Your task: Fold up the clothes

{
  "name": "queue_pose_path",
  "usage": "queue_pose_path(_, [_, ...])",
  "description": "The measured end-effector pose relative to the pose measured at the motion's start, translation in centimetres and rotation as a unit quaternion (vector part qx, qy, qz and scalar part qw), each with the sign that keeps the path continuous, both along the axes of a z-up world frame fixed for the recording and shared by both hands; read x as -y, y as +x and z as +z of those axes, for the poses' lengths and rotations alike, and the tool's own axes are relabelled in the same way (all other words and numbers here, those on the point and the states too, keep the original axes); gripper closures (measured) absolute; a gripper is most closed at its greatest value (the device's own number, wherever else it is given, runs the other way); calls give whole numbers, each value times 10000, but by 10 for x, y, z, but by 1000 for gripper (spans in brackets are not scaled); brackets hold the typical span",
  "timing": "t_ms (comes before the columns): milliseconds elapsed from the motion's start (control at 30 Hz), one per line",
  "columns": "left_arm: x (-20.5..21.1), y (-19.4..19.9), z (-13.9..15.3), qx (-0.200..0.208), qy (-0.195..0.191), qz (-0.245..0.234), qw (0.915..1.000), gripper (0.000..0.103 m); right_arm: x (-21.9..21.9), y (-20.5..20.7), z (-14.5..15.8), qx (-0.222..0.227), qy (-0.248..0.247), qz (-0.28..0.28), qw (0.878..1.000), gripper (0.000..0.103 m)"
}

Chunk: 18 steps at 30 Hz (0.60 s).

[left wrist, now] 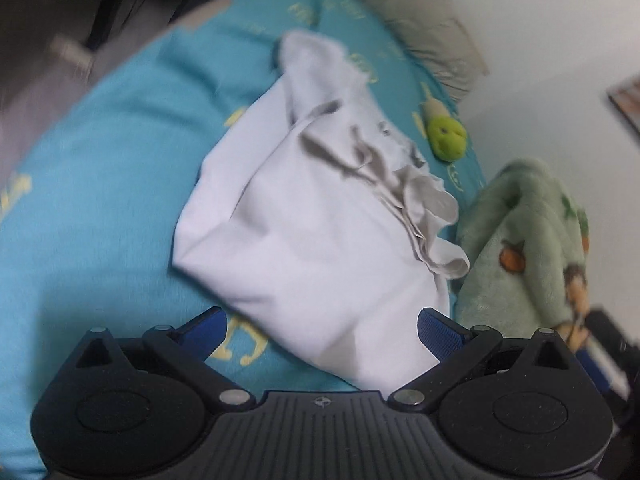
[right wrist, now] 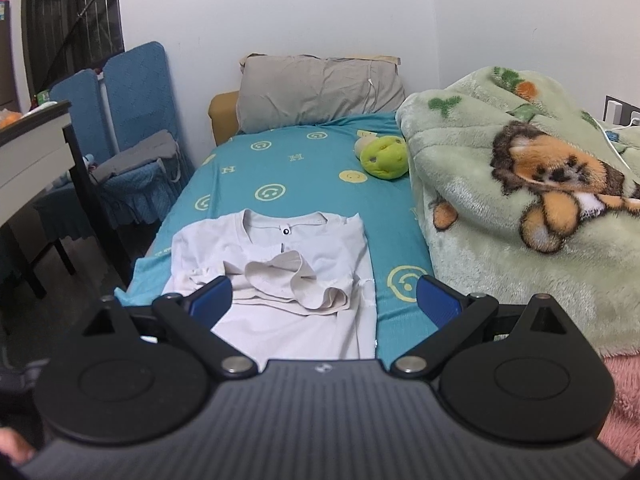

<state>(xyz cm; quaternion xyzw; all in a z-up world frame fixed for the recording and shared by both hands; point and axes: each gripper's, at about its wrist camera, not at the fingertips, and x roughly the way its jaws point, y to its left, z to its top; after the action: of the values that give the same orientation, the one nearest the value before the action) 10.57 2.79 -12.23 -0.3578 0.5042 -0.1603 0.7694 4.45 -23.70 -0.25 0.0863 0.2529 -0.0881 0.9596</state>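
Note:
A pale white shirt lies on the teal bed sheet, neck toward the pillow, with both sleeves folded in over its middle. The left wrist view is blurred and tilted; there the shirt fills the centre, its bunched sleeves along the right side. My left gripper is open just above the shirt's near edge, nothing between its blue pads. My right gripper is open too, held over the shirt's lower right part and the sheet beside it, and grips nothing.
A green fleece blanket is heaped along the bed's right side. A green plush toy and a grey pillow lie at the head. Left of the bed stand a blue chair and a desk.

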Motion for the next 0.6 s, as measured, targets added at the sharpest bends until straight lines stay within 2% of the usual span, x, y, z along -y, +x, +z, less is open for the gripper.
queue_pose_path(33, [-4,2,-7,-140,-142,163,9997,5,0,0,0,-11,-3,7,10000,3])
queue_pose_path(133, [-13,7,-16,-145,-501,488,9974,6,-3,1,-1,-37,-42,25,10000,3])
queue_pose_path(233, [-17,11,-20,-108,-564,635,9963,23,-4,2,-2,-57,-81,34,9999,3])
queue_pose_path(300, [-17,14,-22,-92,-563,731,9957,34,-5,2,-3,-70,-115,30,9999,3])
queue_pose_path(367, [-18,15,-23,-100,-531,826,9951,51,-6,2,-3,-84,-150,26,9998,3])
queue_pose_path(500, [-14,15,-24,20,-377,773,9963,57,-10,3,-5,-91,-247,76,9996,3])
queue_pose_path(600, [-12,15,-24,70,-258,795,9965,69,-13,4,-6,-84,-347,164,9992,3])
